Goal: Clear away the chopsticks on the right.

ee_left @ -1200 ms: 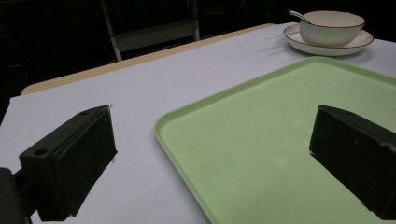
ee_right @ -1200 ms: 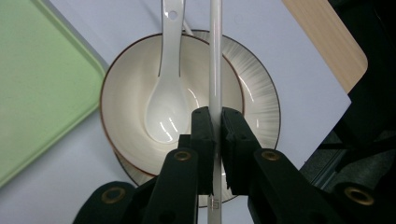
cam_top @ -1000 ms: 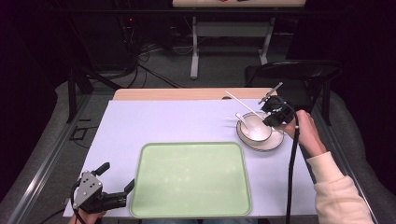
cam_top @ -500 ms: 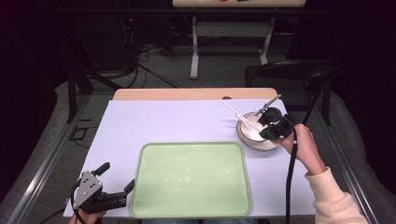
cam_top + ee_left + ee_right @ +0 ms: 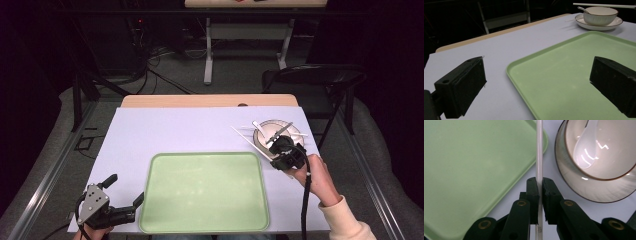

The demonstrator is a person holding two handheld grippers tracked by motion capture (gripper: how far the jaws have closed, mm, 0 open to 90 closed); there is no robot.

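White chopstick (image 5: 539, 150) sits pinched between the right gripper's (image 5: 539, 185) jaws, reaching ahead of them, bowl (image 5: 599, 147) and spoon (image 5: 585, 150) just to its right, green tray (image 5: 474, 162) to its left. The left gripper (image 5: 536, 82) is spread wide over the tray's corner.

Green tray (image 5: 205, 192) lies bare; bowl (image 5: 272, 137) crowds right edge.

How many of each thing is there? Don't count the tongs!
Green tray: 1
Bowl: 1
Plate under the bowl: 1
White spoon in the bowl: 1
White chopsticks: 2, one held in the right tongs, one thin one by the plate
Total: 6
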